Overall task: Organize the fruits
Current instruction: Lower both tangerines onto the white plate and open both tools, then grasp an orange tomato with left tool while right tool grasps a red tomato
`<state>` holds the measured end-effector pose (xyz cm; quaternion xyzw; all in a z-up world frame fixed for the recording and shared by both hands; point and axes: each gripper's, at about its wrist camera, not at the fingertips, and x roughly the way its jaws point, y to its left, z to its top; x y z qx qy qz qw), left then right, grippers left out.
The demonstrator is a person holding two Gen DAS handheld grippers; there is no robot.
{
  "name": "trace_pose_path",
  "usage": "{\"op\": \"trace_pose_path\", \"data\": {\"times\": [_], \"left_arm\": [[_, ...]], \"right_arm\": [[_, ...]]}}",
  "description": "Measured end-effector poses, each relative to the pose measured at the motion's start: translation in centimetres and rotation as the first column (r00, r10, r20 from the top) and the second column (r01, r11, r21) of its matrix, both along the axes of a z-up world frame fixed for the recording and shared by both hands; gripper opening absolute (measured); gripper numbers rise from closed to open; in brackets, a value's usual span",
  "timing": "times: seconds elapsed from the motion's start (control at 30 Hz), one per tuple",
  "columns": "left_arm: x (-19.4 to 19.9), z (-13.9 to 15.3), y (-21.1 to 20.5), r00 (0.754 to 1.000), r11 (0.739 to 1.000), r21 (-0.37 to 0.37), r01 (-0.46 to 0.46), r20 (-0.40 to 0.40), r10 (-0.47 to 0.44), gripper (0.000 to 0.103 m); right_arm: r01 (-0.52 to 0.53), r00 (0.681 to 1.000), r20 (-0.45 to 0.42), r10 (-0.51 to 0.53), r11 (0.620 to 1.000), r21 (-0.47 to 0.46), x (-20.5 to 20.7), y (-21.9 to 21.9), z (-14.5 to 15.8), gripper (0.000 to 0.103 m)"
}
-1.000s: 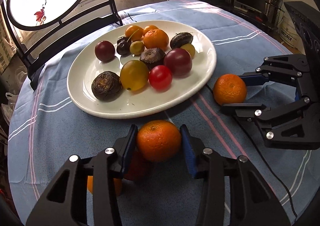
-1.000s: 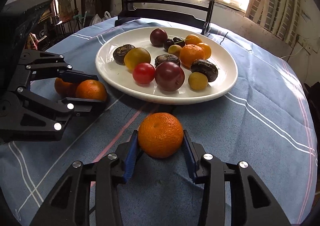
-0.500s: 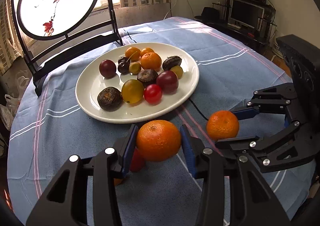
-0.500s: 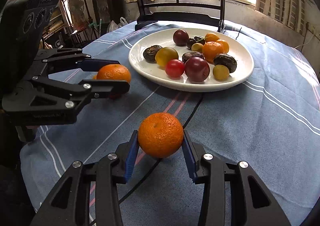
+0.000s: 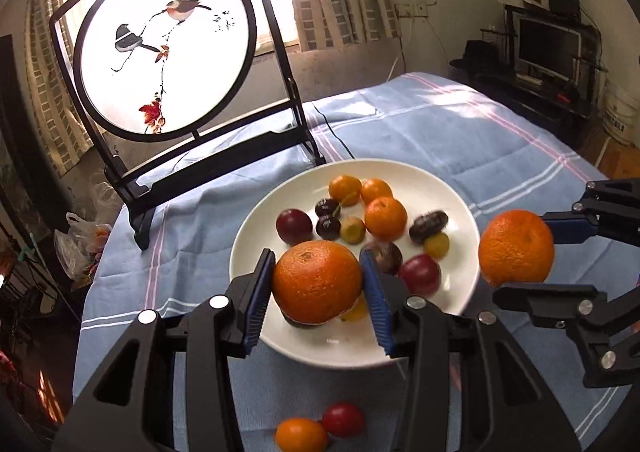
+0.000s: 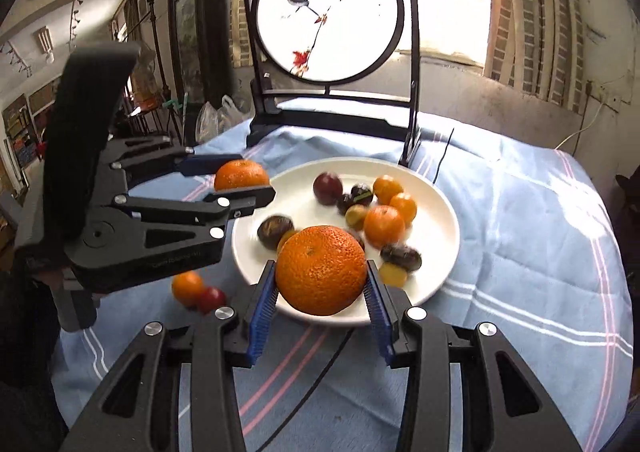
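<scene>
Round bird-painted screen (image 5: 166, 48) stands upper left; monitor (image 5: 548, 48) upper right; blue striped tablecloth (image 5: 420, 124) spans centre.

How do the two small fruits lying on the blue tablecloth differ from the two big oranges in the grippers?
The small orange fruit and small red fruit rest loose on the blue tablecloth, touching each other; the big oranges are each clamped in a gripper, left gripper and right gripper, and held apart. The loose pair are much smaller, one being red. All four are round and off the white plate.

Both tools tilt downward — left tool (image 5: 318, 282), right tool (image 6: 321, 271) — each clamped.
</scene>
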<state>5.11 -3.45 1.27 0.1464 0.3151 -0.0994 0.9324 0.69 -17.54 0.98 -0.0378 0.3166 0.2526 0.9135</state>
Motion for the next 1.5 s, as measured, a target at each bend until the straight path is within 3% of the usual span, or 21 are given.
{"op": "trace_pose_path", "data": {"times": [0.1,0.23,0.57,0.7,0.87,1.27,1.4,1.5], "left_arm": [[1.5,1.1,0.5,0.999,0.999,-0.039,-0.036,0.03,0.037,0.044],[2.8,1.2,1.0,0.998,0.996,-0.076,-0.049,0.036,0.052,0.044],[4.7,-2.3,0.7,0.999,0.998,-0.03,-0.048,-0.026,0.048,0.043],[5.4,-3.3,1.5,0.995,0.996,-0.029,-0.087,-0.054,0.085,0.064],[5.0,-3.3,1.4,0.996,0.996,-0.025,-0.082,-0.043,0.081,0.066],[2.4,-2.8,1.5,0.998,0.997,0.041,-0.061,-0.004,0.061,0.071],[0.3,-2.4,5.3,0.995,0.994,0.028,-0.104,0.001,0.104,0.071],[-1.8,-2.8,8.9,0.994,0.995,-0.009,-0.1,-0.041,0.099,0.071]], "right_arm": [[0.04,0.998,0.036,-0.041,0.998,0.039,1.6,-0.5,1.5,0.043],[0.056,0.997,0.051,-0.057,0.998,0.025,3.8,0.5,1.7,0.043],[0.066,0.996,-0.054,-0.066,0.998,-0.012,8.1,2.7,-2.8,0.044],[0.124,0.992,-0.031,-0.126,0.991,-0.041,8.3,2.0,-3.7,0.063],[0.103,0.995,-0.013,-0.103,0.995,-0.008,7.2,1.4,-2.6,0.066],[-0.04,0.999,0.015,0.04,0.999,-0.021,1.5,2.5,-0.3,0.066],[-0.152,0.988,0.009,0.153,0.985,-0.077,-1.6,4.2,-1.4,0.067],[-0.265,0.964,-0.015,0.266,0.952,-0.152,-3.6,7.3,-3.8,0.066]]}}
